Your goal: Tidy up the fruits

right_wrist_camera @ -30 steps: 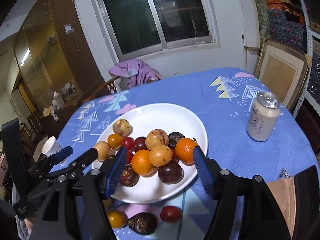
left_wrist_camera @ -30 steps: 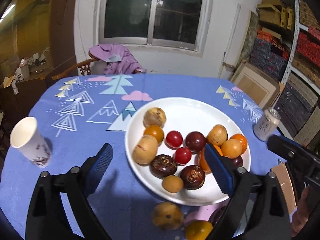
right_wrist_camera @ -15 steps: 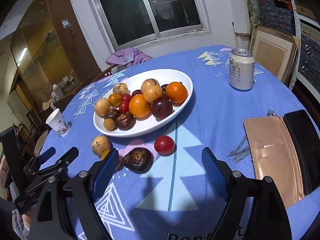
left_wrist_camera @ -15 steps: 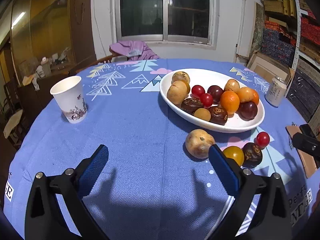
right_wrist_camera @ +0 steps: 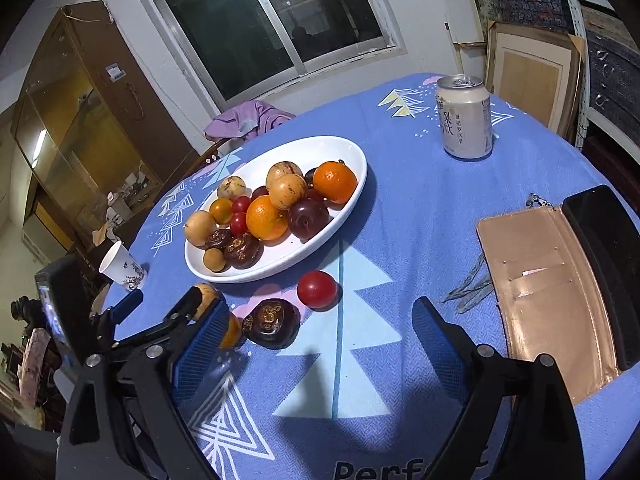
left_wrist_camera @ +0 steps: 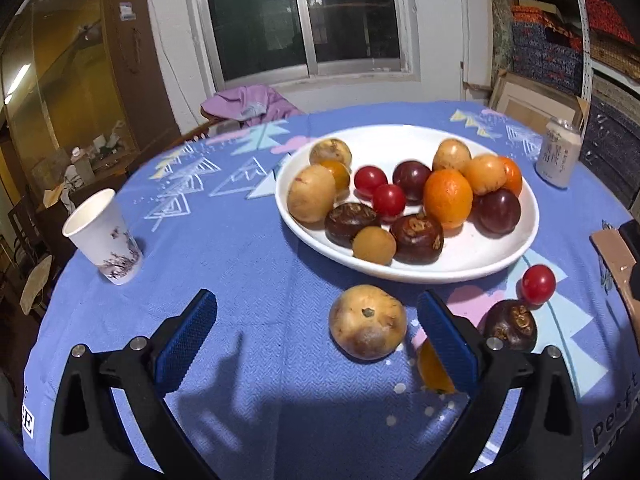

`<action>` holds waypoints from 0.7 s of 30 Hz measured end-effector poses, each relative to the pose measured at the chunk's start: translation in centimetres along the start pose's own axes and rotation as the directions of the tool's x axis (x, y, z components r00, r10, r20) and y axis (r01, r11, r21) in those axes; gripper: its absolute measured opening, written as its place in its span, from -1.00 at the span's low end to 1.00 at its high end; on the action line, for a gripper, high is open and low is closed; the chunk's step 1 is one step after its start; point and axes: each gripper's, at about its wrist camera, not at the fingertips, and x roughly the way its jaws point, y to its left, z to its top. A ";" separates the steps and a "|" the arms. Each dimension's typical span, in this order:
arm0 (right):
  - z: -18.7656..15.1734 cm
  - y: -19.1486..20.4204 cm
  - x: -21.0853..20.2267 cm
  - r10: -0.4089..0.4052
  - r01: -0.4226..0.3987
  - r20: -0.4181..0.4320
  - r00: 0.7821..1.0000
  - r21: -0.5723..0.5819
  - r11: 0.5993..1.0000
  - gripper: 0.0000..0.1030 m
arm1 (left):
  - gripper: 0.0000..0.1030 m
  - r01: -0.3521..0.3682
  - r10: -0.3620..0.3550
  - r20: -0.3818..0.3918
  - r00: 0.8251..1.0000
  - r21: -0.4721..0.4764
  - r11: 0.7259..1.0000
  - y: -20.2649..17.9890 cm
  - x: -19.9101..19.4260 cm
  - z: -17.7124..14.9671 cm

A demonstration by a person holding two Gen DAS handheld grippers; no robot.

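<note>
A white plate (left_wrist_camera: 488, 256) (right_wrist_camera: 344, 148) holds several fruits. On the blue cloth in front of it lie a tan round fruit (left_wrist_camera: 367, 322) (right_wrist_camera: 206, 296), a small orange fruit (left_wrist_camera: 430, 370) (right_wrist_camera: 231, 330), a dark brown fruit (left_wrist_camera: 510, 326) (right_wrist_camera: 272, 322) and a red tomato (left_wrist_camera: 538, 284) (right_wrist_camera: 317, 290). My left gripper (left_wrist_camera: 316, 344) is open and empty, low over the cloth, with the tan fruit between its fingers. My right gripper (right_wrist_camera: 320, 344) is open and empty, just in front of the dark fruit and the tomato.
A paper cup (left_wrist_camera: 102, 236) (right_wrist_camera: 122, 266) stands at the left. A drink can (left_wrist_camera: 558, 152) (right_wrist_camera: 464, 118) stands at the back right. A tan wallet (right_wrist_camera: 536, 280) and a black phone (right_wrist_camera: 604, 256) lie at the right.
Both grippers have come down from above the plate, and the left has since moved forward to the loose fruits. Both have stayed open.
</note>
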 end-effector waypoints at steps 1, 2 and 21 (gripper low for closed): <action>0.0 0.0 0.0 0.001 -0.001 -0.001 1.000 -0.002 1.000 0.82 | 0.91 0.006 -0.006 -0.018 1.000 0.003 1.000 0.0 0.4 0.1; 0.0 0.1 0.1 0.002 -0.002 -0.003 1.000 -0.007 1.000 0.82 | 0.91 0.009 -0.009 -0.031 0.999 0.003 1.000 0.0 0.7 0.1; -0.3 0.0 0.4 0.001 -0.001 -0.018 1.000 -0.004 1.000 0.83 | 0.92 -0.075 0.075 -0.023 0.997 0.017 0.997 3.6 -1.3 -1.5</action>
